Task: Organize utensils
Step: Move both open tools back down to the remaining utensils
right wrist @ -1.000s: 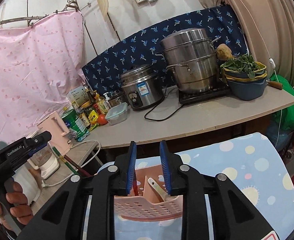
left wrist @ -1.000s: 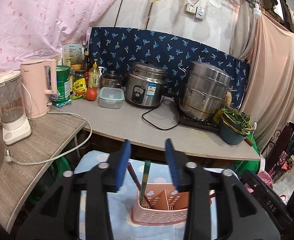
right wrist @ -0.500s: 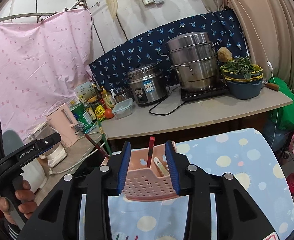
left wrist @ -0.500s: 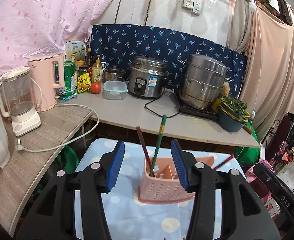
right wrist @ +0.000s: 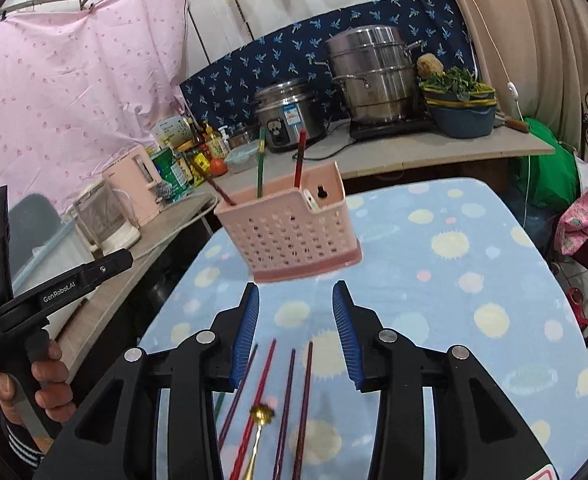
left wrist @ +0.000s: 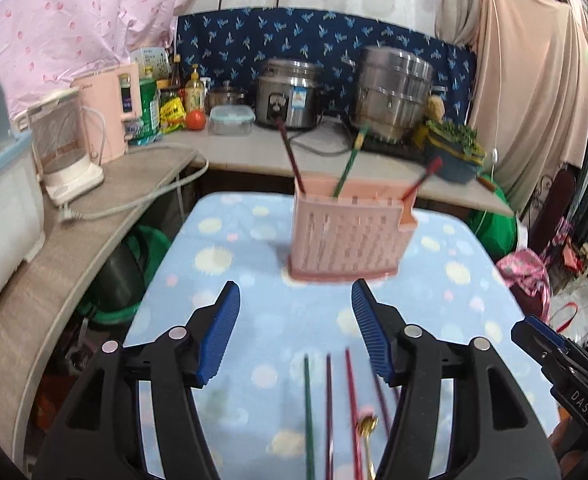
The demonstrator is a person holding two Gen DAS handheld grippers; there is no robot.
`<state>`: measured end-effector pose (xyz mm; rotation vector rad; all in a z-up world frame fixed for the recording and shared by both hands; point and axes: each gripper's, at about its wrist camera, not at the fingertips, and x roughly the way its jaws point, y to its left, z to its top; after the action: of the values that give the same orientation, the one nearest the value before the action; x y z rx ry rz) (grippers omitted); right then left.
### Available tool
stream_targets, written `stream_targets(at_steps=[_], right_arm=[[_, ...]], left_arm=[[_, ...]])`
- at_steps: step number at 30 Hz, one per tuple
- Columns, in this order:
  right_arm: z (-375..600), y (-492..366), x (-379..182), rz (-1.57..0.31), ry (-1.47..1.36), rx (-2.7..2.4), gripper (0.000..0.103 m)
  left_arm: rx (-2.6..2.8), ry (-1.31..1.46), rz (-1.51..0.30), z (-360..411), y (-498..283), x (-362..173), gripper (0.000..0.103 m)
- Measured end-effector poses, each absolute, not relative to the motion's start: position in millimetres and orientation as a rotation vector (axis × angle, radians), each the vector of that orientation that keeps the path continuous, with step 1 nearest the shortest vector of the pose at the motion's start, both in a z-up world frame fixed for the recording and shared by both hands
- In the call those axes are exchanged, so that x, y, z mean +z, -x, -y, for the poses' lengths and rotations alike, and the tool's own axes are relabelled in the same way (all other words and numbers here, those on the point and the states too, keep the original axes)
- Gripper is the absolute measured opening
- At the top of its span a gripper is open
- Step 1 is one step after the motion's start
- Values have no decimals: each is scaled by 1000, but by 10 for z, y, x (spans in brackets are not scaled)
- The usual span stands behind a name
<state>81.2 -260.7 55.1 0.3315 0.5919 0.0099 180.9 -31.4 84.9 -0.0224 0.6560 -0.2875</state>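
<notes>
above the blue dotted cloth [left wrist: 221, 240] both my hands tilt their tongs downward. my left gripper [left wrist: 296, 332] has just been opening, jaws spread with nothing between them; my right gripper [right wrist: 296, 336] gapes narrower, also empty. loose chopsticks [right wrist: 289, 392] and a gold spoon [right wrist: 261, 416] lie under the jaws. the pink utensil basket [right wrist: 289, 224] stands ahead on the cloth, three chopsticks upright inside. behind runs a cluttered kitchen counter [left wrist: 253, 152].
</notes>
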Motion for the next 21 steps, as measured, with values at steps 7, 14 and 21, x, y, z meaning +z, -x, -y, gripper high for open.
stream_targets(at_steps=[7, 14, 21], right_arm=[[2346, -312, 21, -724, -278, -28, 38], [2164, -52, -312, -788, -243, -45, 38], [2093, 37, -506, -820, -242, -40, 38]], left_arm=[[-285, 8, -751, 201, -1322, 324, 55], [-272, 9, -834, 100, -988, -92, 55], [-263, 9, -895, 44, -763, -378, 55]])
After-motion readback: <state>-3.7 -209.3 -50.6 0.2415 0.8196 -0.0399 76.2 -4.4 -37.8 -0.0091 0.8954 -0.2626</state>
